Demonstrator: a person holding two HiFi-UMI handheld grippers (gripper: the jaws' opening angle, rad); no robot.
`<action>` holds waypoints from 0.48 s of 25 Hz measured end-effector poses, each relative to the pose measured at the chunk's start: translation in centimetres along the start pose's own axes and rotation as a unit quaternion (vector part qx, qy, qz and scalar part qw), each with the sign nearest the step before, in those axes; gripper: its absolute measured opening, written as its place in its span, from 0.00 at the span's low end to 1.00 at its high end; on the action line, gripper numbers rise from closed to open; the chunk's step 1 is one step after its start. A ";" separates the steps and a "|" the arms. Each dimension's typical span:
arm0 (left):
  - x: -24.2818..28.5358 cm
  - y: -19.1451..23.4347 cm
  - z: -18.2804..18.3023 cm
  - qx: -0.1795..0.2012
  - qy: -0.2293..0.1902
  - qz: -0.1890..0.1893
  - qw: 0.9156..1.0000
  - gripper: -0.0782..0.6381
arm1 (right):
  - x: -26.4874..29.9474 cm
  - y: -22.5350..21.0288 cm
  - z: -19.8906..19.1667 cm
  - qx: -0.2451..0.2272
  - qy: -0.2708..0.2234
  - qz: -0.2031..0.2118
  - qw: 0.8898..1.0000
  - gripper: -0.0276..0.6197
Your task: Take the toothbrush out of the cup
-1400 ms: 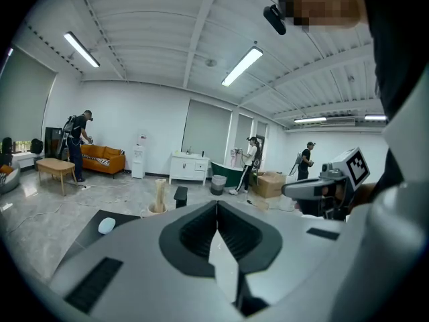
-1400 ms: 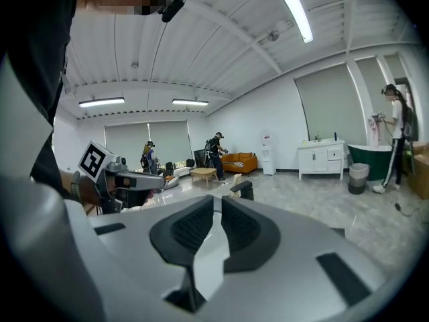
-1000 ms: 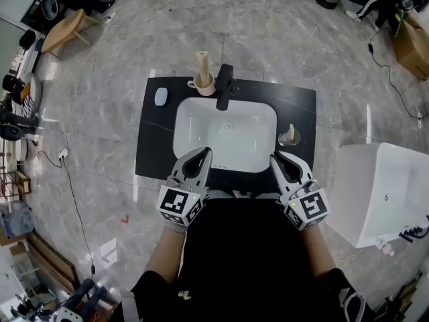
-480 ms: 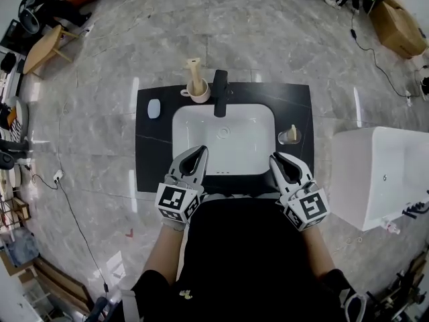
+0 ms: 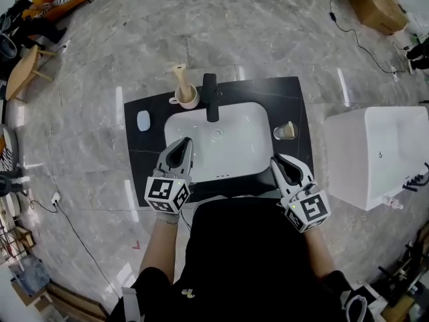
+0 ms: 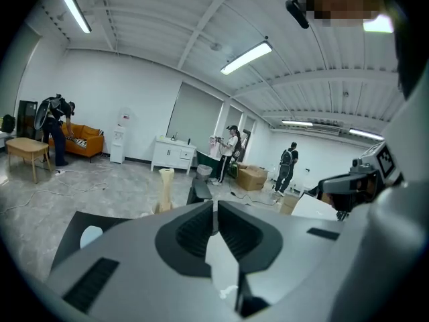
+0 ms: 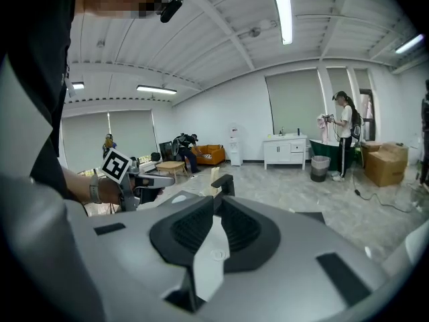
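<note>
A beige cup (image 5: 188, 98) stands at the back left of the white sink (image 5: 236, 154), beside the black faucet (image 5: 212, 96). A pale, thick-handled toothbrush (image 5: 179, 77) stands upright in it. My left gripper (image 5: 184, 144) is shut and empty over the sink's front left, short of the cup. In the left gripper view the toothbrush (image 6: 165, 187) and faucet (image 6: 199, 190) show beyond the closed left gripper (image 6: 214, 205). My right gripper (image 5: 276, 160) is shut and empty at the sink's front right. The right gripper view looks past the closed right gripper (image 7: 215, 202) to the faucet (image 7: 224, 183).
A black countertop (image 5: 289, 96) surrounds the sink. A white oval soap (image 5: 143, 121) lies at its left and a small beige holder (image 5: 285, 131) at its right. A white tub (image 5: 376, 154) stands to the right. People stand in the room beyond.
My left gripper has moved forward over the sink's front left, nearer the cup. The right gripper has stayed near the front edge. The head view has shifted.
</note>
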State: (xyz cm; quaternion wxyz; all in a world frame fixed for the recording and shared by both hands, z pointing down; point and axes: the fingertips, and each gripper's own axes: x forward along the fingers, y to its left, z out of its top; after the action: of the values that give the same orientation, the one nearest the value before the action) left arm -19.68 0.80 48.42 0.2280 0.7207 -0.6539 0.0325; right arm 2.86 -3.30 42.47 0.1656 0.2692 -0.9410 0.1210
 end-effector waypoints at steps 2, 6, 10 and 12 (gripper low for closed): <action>0.8 1.1 0.1 0.002 0.002 -0.005 1.000 0.14 | -0.4 -0.2 -0.4 0.009 0.015 -0.026 1.000 0.13; 2.8 3.4 0.5 0.008 0.006 -0.006 1.000 0.15 | -0.9 -0.1 -0.7 0.009 0.016 -0.047 0.999 0.13; 5.3 5.7 1.0 0.018 0.010 -0.008 1.000 0.15 | -1.6 0.0 -1.2 0.011 0.015 -0.069 0.997 0.13; 6.7 6.8 1.2 0.021 0.013 -0.008 1.000 0.15 | -2.1 -0.2 -1.6 0.016 0.020 -0.085 0.996 0.13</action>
State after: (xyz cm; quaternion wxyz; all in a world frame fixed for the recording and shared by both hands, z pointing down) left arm -25.51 -6.14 51.61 0.2213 0.7302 -0.6442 0.0541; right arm 4.99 -1.97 43.18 0.1897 0.3487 -0.9090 0.1270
